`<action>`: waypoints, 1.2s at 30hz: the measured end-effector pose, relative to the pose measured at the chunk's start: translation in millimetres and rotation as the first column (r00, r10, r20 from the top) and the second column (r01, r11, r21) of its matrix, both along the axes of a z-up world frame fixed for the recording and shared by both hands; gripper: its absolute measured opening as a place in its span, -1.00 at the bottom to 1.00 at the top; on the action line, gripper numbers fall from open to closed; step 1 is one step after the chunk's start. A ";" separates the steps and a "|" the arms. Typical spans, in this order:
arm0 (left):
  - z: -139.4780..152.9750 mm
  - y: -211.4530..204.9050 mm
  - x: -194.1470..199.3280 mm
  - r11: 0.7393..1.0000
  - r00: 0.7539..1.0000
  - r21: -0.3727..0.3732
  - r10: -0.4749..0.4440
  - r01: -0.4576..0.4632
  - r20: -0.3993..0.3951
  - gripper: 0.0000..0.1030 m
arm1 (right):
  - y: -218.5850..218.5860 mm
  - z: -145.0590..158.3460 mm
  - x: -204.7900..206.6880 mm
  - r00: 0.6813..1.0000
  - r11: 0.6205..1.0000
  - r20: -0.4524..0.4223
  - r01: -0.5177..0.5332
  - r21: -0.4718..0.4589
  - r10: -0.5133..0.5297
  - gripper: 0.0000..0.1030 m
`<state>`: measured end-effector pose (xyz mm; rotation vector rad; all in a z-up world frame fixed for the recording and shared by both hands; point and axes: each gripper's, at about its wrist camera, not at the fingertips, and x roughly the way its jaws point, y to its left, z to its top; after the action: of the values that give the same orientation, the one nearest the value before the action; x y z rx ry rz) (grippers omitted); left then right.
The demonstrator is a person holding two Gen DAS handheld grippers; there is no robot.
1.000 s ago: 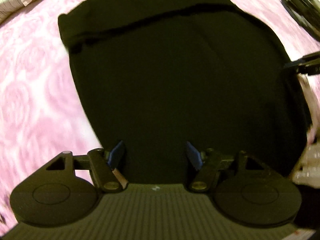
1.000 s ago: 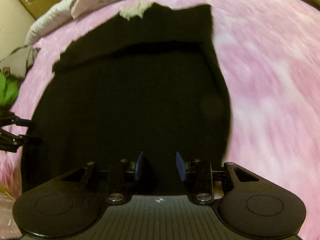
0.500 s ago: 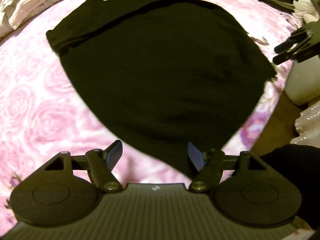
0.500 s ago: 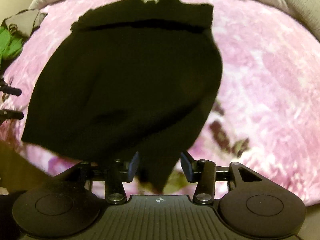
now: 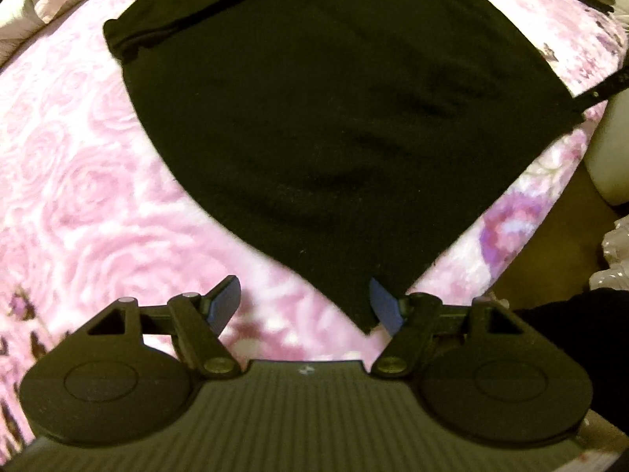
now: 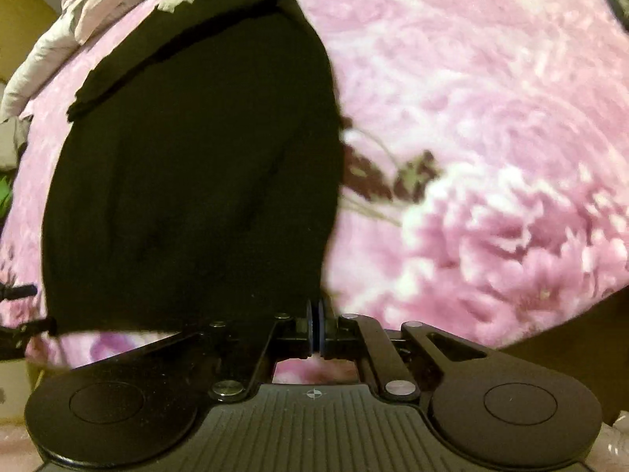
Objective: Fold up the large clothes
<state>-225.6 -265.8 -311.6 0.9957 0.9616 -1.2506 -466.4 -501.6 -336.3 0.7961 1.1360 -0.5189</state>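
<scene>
Right gripper [image 6: 315,328] now closed on black garment [image 5: 334,118] corner; left gripper [image 5: 304,305] agape.

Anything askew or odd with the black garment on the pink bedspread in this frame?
The black garment lies unevenly: its near hem is pulled into a point by the left gripper, whose jaws stand open around that corner without pinching it. A band is folded over at the far end. No damage shows.
</scene>
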 end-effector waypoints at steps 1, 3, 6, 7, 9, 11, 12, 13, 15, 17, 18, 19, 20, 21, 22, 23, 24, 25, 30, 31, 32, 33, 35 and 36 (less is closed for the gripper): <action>4.0 -0.3 -1.6 1.000 1.000 0.000 0.010 -0.010 0.008 0.32 | 0.0 1.9 2.3 1.000 1.000 -0.023 -0.022 -0.016 0.021 -1.00; 14.2 0.4 -6.5 1.000 0.999 -0.004 0.030 -0.030 0.017 0.32 | -5.9 12.8 -0.5 0.998 0.997 -0.034 -0.061 -0.057 0.059 -0.84; 32.2 0.1 -15.7 0.998 0.998 -0.013 0.054 -0.053 0.033 0.32 | 0.9 32.3 6.7 0.985 0.977 -0.044 -0.172 -0.127 0.168 -0.28; 38.5 0.0 -19.1 0.998 0.997 -0.015 0.064 -0.064 0.037 0.32 | 3.8 40.0 9.4 0.977 0.967 -0.034 -0.215 -0.140 0.212 -0.25; 49.5 -0.8 -26.7 0.996 0.996 -0.017 0.084 -0.083 0.045 0.33 | 8.6 55.2 17.4 0.958 0.946 -0.020 -0.286 -0.156 0.286 -0.23; 58.7 -1.8 -32.7 0.994 0.993 -0.020 0.105 -0.104 0.047 0.35 | 14.2 66.7 18.0 0.935 0.920 -0.014 -0.350 -0.179 0.353 -0.18; 63.2 -2.4 -35.2 0.993 0.992 -0.020 0.116 -0.115 0.047 0.35 | 17.6 72.8 20.7 0.920 0.901 -0.017 -0.387 -0.195 0.391 -0.16; 67.2 -2.9 -38.1 0.992 0.991 -0.020 0.126 -0.125 0.048 0.36 | 21.4 78.7 23.3 0.902 0.880 -0.022 -0.426 -0.210 0.431 -0.14; 73.9 -2.9 -43.8 0.990 0.989 -0.018 0.137 -0.137 0.051 0.36 | 28.0 88.5 23.1 0.869 0.839 -0.035 -0.487 -0.241 0.494 -0.11; 79.5 -3.7 -49.2 0.990 0.989 -0.022 0.140 -0.139 0.051 0.39 | 31.5 97.4 21.9 0.848 0.816 -0.034 -0.518 -0.256 0.528 -0.09; 81.0 -4.3 -50.8 0.990 0.989 -0.023 0.138 -0.137 0.052 0.41 | 32.3 101.7 22.1 0.844 0.812 -0.030 -0.525 -0.257 0.536 -0.09; 82.8 -5.0 -52.4 0.991 0.989 -0.024 0.135 -0.134 0.053 0.43 | 36.1 103.8 25.1 0.840 0.808 -0.028 -0.530 -0.258 0.542 -0.08; 84.3 -5.5 -53.7 0.991 0.990 -0.026 0.132 -0.130 0.055 0.43 | 37.9 107.5 24.7 0.835 0.803 -0.028 -0.537 -0.260 0.549 -0.08; 85.7 -6.1 -54.1 0.991 0.990 -0.027 0.129 -0.127 0.056 0.43 | 38.7 109.5 23.8 0.832 0.798 -0.030 -0.542 -0.264 0.554 -0.08; 85.9 -6.5 -54.0 0.992 0.990 -0.028 0.128 -0.127 0.056 0.44 | 40.1 111.2 23.5 0.828 0.794 -0.032 -0.547 -0.266 0.560 -0.08; 85.9 -6.9 -53.6 0.992 0.990 -0.028 0.127 -0.126 0.055 0.45 | 41.7 112.7 23.2 0.825 0.790 -0.034 -0.551 -0.270 0.564 -0.08; 85.5 -7.0 -52.9 0.992 0.990 -0.027 0.127 -0.126 0.056 0.45 | 41.4 108.2 26.6 0.823 0.787 -0.036 -0.554 -0.272 0.567 -0.08; 85.1 -7.3 -52.8 0.992 0.991 -0.025 0.126 -0.125 0.054 0.45 | 42.5 108.4 27.5 0.821 0.784 -0.039 -0.557 -0.273 0.569 -0.07; 80.7 -6.6 -50.2 0.993 0.992 -0.008 0.115 -0.114 0.046 0.46 | 43.7 105.9 30.0 0.821 0.786 -0.046 -0.559 -0.265 0.569 -0.07; 79.8 -6.4 -49.8 0.993 0.993 -0.006 0.114 -0.114 0.044 0.47 | 43.8 105.4 30.1 0.820 0.784 -0.049 -0.562 -0.263 0.571 -0.07; 78.9 -6.0 -49.2 0.994 0.993 -0.003 0.113 -0.113 0.042 0.47 | 44.4 104.1 30.6 0.818 0.783 -0.052 -0.565 -0.262 0.573 -0.07; 77.9 -5.7 -48.7 0.994 0.993 0.000 0.111 -0.111 0.040 0.48 | 45.0 103.0 30.9 0.817 0.781 -0.054 -0.567 -0.261 0.574 -0.07; 76.4 -4.7 -47.4 0.994 0.993 0.002 0.110 -0.110 0.037 0.49 | 45.8 101.2 31.4 0.814 0.779 -0.060 -0.571 -0.257 0.577 -0.07; 75.3 -4.5 -46.8 0.994 0.993 0.003 0.110 -0.110 0.035 0.49 | 46.6 100.1 31.9 0.813 0.778 -0.063 -0.574 -0.257 0.579 -0.07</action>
<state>-272.5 -270.3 -236.2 0.9526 0.9800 -1.1364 -434.6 -455.0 -236.2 0.1870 1.1917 -0.1329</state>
